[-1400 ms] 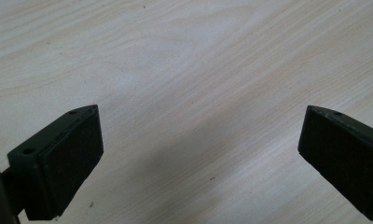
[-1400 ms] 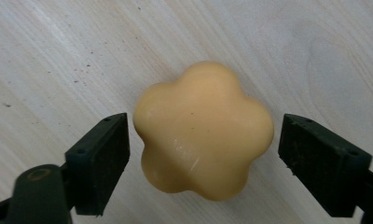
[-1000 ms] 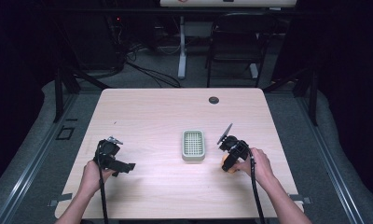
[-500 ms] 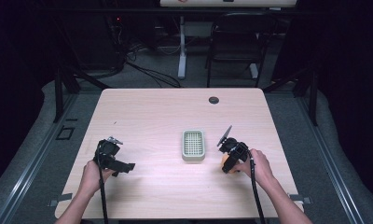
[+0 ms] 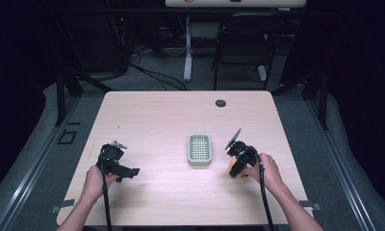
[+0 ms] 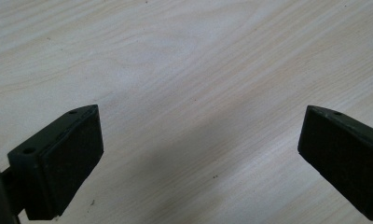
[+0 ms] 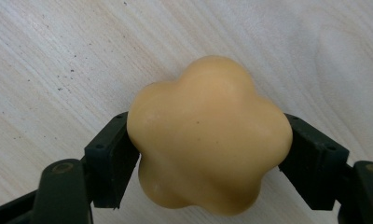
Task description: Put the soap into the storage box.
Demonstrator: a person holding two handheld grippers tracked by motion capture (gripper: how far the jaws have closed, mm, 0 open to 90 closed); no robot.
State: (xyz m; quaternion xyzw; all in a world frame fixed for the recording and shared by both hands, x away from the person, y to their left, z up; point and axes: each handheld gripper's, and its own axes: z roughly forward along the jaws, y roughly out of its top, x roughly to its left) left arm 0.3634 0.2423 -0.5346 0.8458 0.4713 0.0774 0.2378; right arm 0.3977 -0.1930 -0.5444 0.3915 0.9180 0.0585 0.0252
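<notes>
Two tools on the wooden worktop (image 5: 157,120): right tool (image 7: 208,154) is pinching a yellow flower-shaped soap (image 7: 208,135) just right of the green soap dish (image 5: 199,149), while the left tool (image 6: 198,149) sits spread wide, holding nothing.

A dim lab or studio is showing here. A pale wooden table (image 5: 147,115) is sitting on grey carpet, with cables (image 5: 152,72) trailing behind. A black chair (image 5: 243,43) is standing among dark drapes.

No lettering, label, brand or number can be read anywhere (table and objects alike are unmarked).
</notes>
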